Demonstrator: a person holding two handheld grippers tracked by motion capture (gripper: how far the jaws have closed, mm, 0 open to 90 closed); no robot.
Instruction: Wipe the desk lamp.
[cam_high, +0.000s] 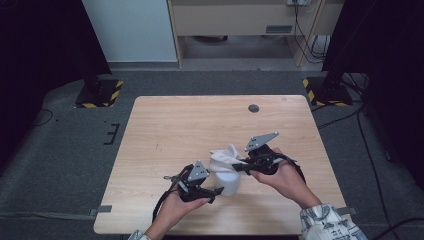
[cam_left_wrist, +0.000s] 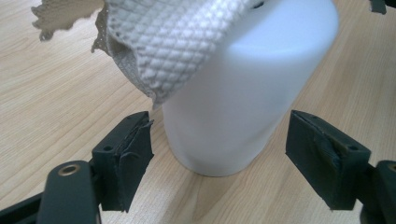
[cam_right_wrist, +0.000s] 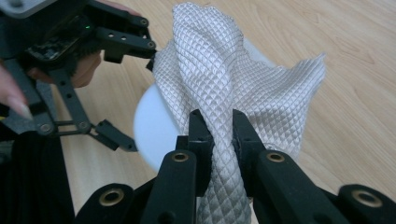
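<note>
while the left gripper (cam_left_wrist: 219, 154) stands apart around the white cup (cam_left_wrist: 243, 98), the right gripper (cam_right_wrist: 223, 135) clamps the quilted cloth (cam_right_wrist: 233, 79) over it.

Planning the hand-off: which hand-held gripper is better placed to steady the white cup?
Left. The left hand-held gripper has open jaws either side of the cup; the right hand-held gripper is shut on the cloth.

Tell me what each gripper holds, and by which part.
The right gripper pinches the white cloth at a bunched fold over the white cup. The left gripper holds nothing; its jaws stand open beside the cup.
</note>
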